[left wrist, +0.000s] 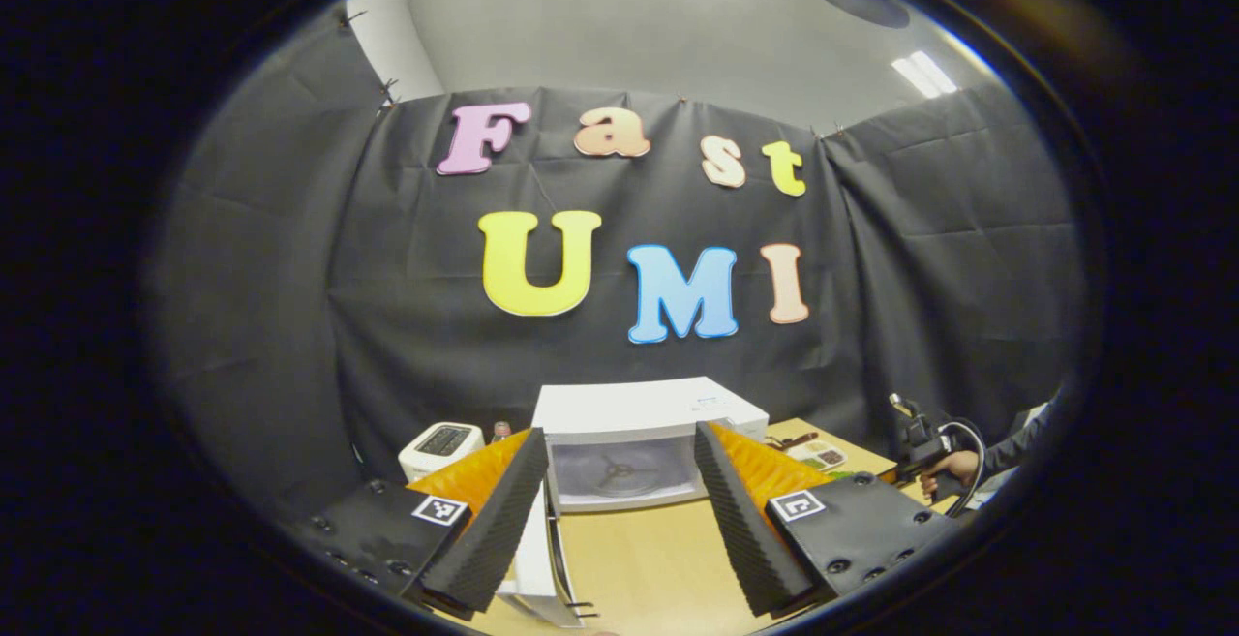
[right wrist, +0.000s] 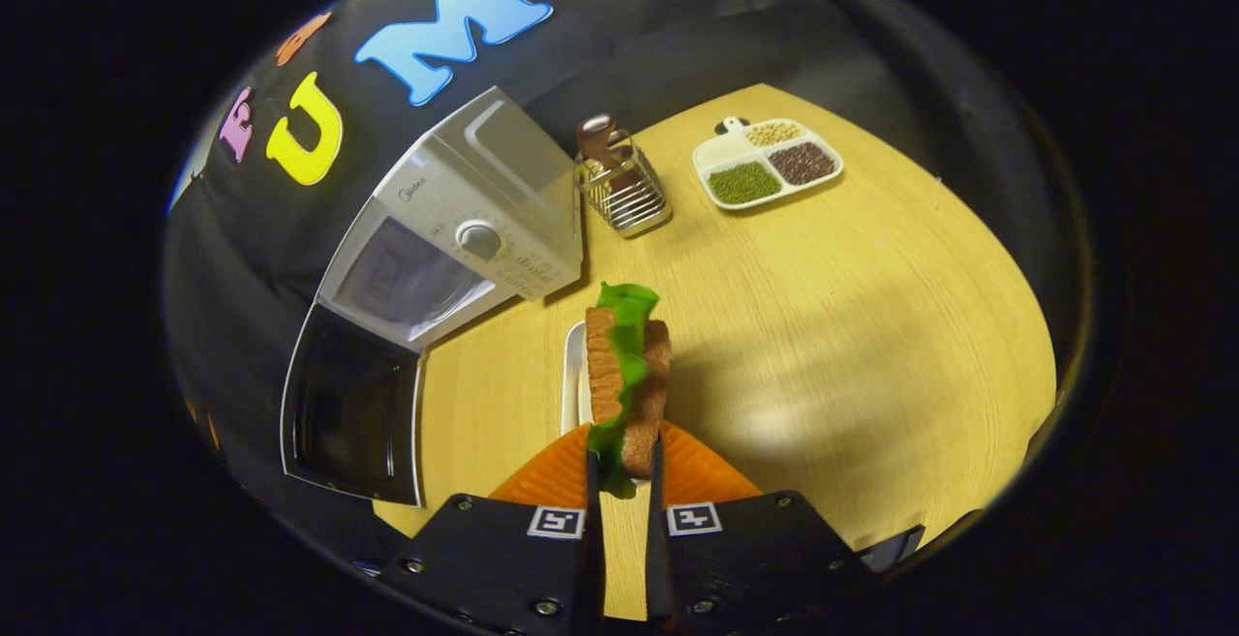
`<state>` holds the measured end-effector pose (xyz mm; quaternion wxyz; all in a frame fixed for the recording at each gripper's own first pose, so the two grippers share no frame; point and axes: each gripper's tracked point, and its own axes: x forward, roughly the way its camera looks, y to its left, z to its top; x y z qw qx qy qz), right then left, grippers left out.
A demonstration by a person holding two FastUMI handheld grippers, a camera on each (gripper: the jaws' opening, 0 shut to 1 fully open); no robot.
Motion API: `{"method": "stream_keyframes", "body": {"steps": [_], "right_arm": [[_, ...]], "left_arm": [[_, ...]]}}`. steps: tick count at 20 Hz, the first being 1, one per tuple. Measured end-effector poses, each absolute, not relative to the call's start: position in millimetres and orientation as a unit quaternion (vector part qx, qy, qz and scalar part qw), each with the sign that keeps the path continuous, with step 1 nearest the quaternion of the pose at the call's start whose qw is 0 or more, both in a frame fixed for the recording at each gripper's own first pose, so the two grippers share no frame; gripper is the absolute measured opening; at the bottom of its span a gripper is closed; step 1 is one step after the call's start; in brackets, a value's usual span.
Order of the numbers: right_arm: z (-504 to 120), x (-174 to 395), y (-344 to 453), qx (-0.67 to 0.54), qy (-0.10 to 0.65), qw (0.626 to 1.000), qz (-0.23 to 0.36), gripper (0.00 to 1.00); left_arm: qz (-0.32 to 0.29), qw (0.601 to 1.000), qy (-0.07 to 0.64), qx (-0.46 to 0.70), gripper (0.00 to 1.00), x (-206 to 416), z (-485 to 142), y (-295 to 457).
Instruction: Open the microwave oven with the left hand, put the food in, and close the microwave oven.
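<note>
The right hand-held gripper (right wrist: 620, 467) is pinching the sandwich (right wrist: 627, 384) above a white plate (right wrist: 572, 377), beside the microwave (right wrist: 455, 229), whose door (right wrist: 350, 408) is hanging open. The left hand-held gripper (left wrist: 615, 510) is holding spread, facing the open microwave cavity (left wrist: 624, 469) at the surface's (right wrist: 823, 326) back edge.

A small brand name on the microwave (right wrist: 455, 229) front is too blurred to read.

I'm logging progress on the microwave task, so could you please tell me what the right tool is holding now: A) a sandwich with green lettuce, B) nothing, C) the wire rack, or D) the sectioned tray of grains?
A: in the right gripper view, the right tool is shut on the sandwich, green lettuce between its bread slices, held above the table.
</note>
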<state>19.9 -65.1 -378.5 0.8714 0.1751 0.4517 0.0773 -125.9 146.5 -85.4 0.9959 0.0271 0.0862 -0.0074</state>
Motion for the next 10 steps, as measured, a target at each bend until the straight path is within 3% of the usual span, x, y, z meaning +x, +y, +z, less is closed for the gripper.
{"method": "stream_keyframes", "body": {"steps": [10], "right_arm": [[-311,15,3,0.225,0.399,0.875,0.157,0.17]], "left_arm": [[0.006,0.998,0.065,0.016,0.96,-110,-59,139]]}}
